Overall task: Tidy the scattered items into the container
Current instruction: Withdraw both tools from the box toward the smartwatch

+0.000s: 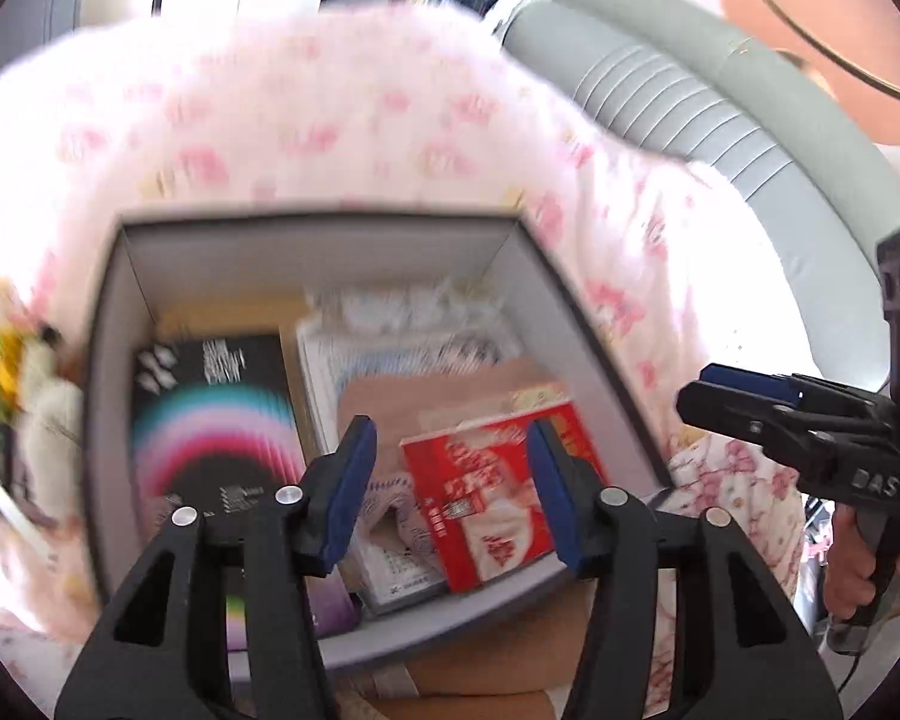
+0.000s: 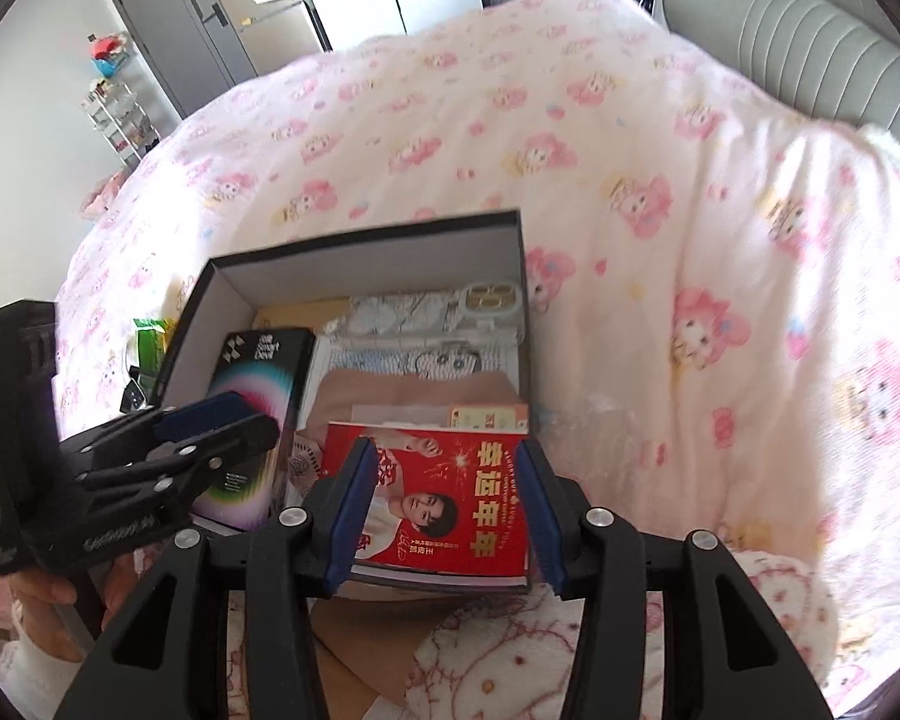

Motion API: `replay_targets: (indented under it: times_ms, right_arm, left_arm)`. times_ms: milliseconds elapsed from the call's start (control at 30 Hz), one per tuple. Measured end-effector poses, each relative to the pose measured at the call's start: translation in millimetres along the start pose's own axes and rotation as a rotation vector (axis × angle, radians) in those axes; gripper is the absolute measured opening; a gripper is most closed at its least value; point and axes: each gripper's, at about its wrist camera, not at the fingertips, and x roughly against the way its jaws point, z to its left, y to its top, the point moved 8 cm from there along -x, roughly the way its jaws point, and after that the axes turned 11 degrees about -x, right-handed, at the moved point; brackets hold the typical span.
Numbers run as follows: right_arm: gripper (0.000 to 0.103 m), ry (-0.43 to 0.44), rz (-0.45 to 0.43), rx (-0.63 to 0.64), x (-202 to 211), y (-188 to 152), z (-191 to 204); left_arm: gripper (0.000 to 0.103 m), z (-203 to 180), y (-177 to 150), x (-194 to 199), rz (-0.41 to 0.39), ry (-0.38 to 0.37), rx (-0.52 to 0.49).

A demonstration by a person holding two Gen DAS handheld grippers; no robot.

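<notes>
i hold both tongs pitched steeply downward, side by side. my left tongs (image 1: 450, 480) stand open, blue pads (image 1: 348, 480) apart with nothing pressed between them. my right tongs (image 2: 444, 510) are open too, gripping nothing. a hand (image 1: 870, 570) wraps the right handle.

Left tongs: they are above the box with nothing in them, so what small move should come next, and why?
Probably swing the left tongs toward the green packet outside the box: both tongs look empty, and that packet is not in the box yet.
</notes>
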Motion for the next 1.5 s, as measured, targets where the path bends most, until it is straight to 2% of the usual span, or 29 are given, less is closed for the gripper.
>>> replay_targets:
  times_ms: [33,133,200,267,467,700,800,933,1067,1167,1233,1300,1367,1433,1500]
  right_arm:
    - [0.044,-0.005,-0.013,0.002,9,1,1]
    - [0.047,0.005,-0.043,0.016,29,-1,9]
    - [0.056,0.014,-0.060,0.029,40,-4,16]
    - [0.057,0.012,-0.079,0.044,48,-8,25]
    - [0.058,0.002,-0.124,0.086,56,-27,56]
    - [0.058,-0.003,-0.168,0.184,60,-40,100]
    - [0.058,0.013,-0.161,0.217,55,-44,118]
    - [0.058,0.060,-0.127,0.272,41,-50,153]
    - [0.058,0.164,-0.088,0.359,24,-58,200]
    - [0.058,0.170,-0.092,0.387,12,-52,219]
    - [0.058,0.175,-0.062,0.378,-1,-46,229]
    - [0.058,0.207,-0.009,0.379,-19,-43,245]
    - [0.057,0.223,0.050,0.394,-40,-42,263]
    - [0.056,0.262,0.108,0.396,-61,-42,283]
    - [0.041,0.261,0.174,0.390,-83,-46,299]
  left_arm:
    - [0.056,-4,6,10,-0.024,0.007,-0.009]
    - [0.073,-10,21,39,-0.089,0.039,-0.029]
    - [0.075,-17,28,54,-0.129,0.058,-0.042]
    - [0.079,-21,30,67,-0.151,0.083,-0.048]
    - [0.079,-6,22,109,-0.180,0.152,-0.014]
    - [0.079,7,14,126,-0.205,0.201,-0.004]
    - [0.079,20,7,133,-0.209,0.218,0.020]
    - [0.079,52,-10,148,-0.221,0.246,0.085]
    - [0.079,105,-37,170,-0.225,0.333,0.180]
    - [0.079,151,-64,182,-0.217,0.380,0.283]
    - [0.079,176,-81,184,-0.212,0.391,0.332]
    - [0.079,201,-96,179,-0.192,0.372,0.386]
    - [0.077,225,-107,167,-0.170,0.314,0.441]
    - [0.071,250,-114,152,-0.127,0.281,0.494]
    - [0.069,274,-121,134,-0.072,0.289,0.524]
